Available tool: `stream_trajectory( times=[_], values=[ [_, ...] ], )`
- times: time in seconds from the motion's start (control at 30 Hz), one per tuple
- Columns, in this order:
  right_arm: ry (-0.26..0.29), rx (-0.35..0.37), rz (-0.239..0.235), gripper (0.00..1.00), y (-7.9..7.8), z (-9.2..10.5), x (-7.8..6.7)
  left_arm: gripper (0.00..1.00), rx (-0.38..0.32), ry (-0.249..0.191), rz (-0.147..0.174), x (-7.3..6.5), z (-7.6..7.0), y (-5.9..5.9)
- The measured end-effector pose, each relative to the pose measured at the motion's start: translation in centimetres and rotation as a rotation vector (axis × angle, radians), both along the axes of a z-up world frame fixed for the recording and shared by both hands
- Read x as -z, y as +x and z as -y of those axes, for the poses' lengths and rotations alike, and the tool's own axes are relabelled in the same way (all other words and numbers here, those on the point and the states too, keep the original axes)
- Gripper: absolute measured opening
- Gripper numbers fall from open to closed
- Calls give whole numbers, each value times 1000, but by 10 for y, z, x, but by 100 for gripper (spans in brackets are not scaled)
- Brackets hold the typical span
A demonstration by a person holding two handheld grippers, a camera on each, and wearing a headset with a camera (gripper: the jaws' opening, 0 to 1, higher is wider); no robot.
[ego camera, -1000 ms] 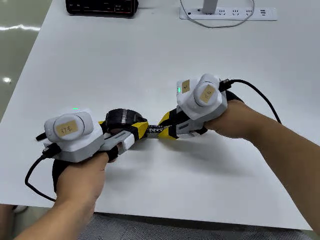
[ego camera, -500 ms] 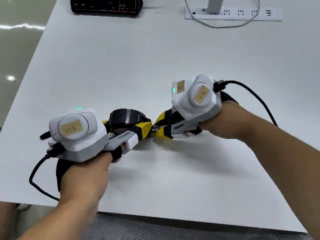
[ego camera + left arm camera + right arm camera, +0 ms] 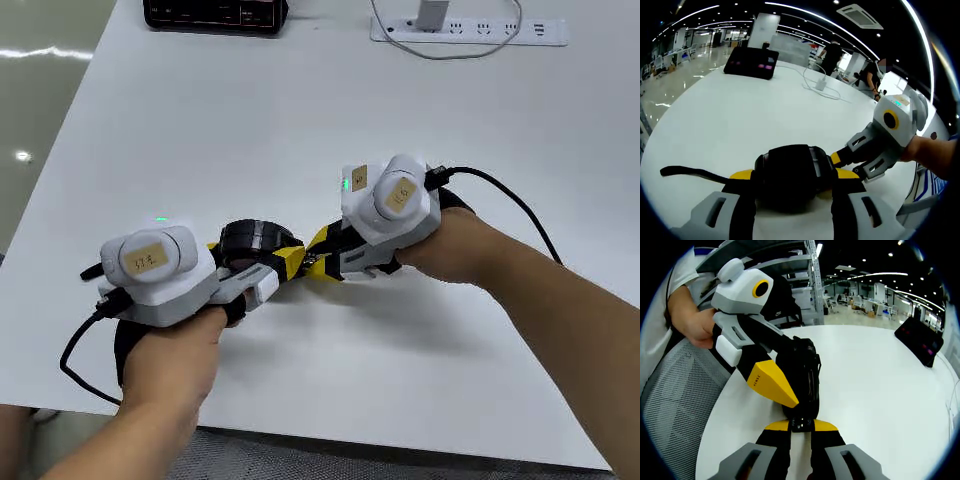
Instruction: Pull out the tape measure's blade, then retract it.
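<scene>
So the tape measure (image 3: 255, 240) sits on the white table (image 3: 300, 130), a black round case. The left gripper (image 3: 272, 262) has its yellow-tipped jaws squeezed onto the case from both sides. In the head view that gripper's white body covers the near left part of the case. The right gripper (image 3: 320, 255) comes in from the other side of the tape measure, jaws nearly closed, pinching the little blade tip (image 3: 801, 424). The tip is right up against the case, and I can't see any blade pulled out. In the right gripper view one yellow jaw of the left gripper blocks part of the case's side.

Well beyond the tape measure, at the table's far edge, there's a black device (image 3: 215, 12) and a white power strip (image 3: 470, 30). On the near side, past the table edge, there's a grey mesh chair (image 3: 675, 405).
</scene>
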State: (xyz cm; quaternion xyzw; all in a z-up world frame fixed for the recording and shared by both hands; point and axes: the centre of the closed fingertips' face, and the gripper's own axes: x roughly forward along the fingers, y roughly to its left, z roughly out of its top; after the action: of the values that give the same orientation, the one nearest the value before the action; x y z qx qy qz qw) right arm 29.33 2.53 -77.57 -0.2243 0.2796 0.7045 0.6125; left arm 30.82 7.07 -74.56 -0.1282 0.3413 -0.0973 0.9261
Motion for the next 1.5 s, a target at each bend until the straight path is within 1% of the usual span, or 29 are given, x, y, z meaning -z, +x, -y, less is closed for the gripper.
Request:
stream_trajectory(
  times=[0.13,0.2,0.3,0.37,0.5,0.63,0.7,0.8,0.97,1.03,1.1,1.13,1.17,1.2,1.27,1.3,1.4,1.47,1.5],
  values=[
    [-6,4,-1,13,0,0,0,57,6,1,-2,0,1,0],
    [-9,4,6,13,0,1,-1,58,10,3,-5,0,1,0],
    [-12,17,3,18,1,3,-3,58,14,8,-9,0,1,0],
    [-8,18,0,17,2,4,-4,58,15,7,-10,-1,2,-1],
    [-8,25,-1,17,2,5,-5,58,19,4,-8,-1,1,-1],
    [-7,38,-2,20,2,7,-7,58,22,21,3,-4,1,-1],
    [-7,42,-7,21,1,7,-7,58,20,15,2,-3,1,-1],
    [-10,44,-9,22,0,7,-7,59,21,21,-4,-2,1,-2],
    [-11,50,-5,24,0,10,-8,60,27,31,2,-3,-1,-3],
    [-7,60,-7,26,0,13,-10,62,32,40,6,-4,-3,-4],
    [-4,67,-5,28,0,15,-12,67,36,53,11,-4,-5,-5],
    [-4,70,-4,30,-1,17,-12,68,42,61,14,-4,-6,-5],
    [0,78,7,33,0,19,-13,68,55,70,18,-5,-7,-7],
    [2,81,7,35,0,20,-13,68,60,71,16,-5,-7,-8],
    [-1,94,-1,35,0,23,-14,68,72,74,11,-5,-8,-10],
    [-1,98,-2,36,0,25,-15,69,82,85,9,-5,-9,-11],
    [-6,116,-14,39,-2,28,-15,69,114,106,28,-8,-8,-13],
    [-8,118,-9,40,-2,29,-15,69,128,114,24,-8,-7,-14],
    [-10,121,-9,41,-2,29,-15,69,139,121,28,-9,-7,-14]
  ],
)
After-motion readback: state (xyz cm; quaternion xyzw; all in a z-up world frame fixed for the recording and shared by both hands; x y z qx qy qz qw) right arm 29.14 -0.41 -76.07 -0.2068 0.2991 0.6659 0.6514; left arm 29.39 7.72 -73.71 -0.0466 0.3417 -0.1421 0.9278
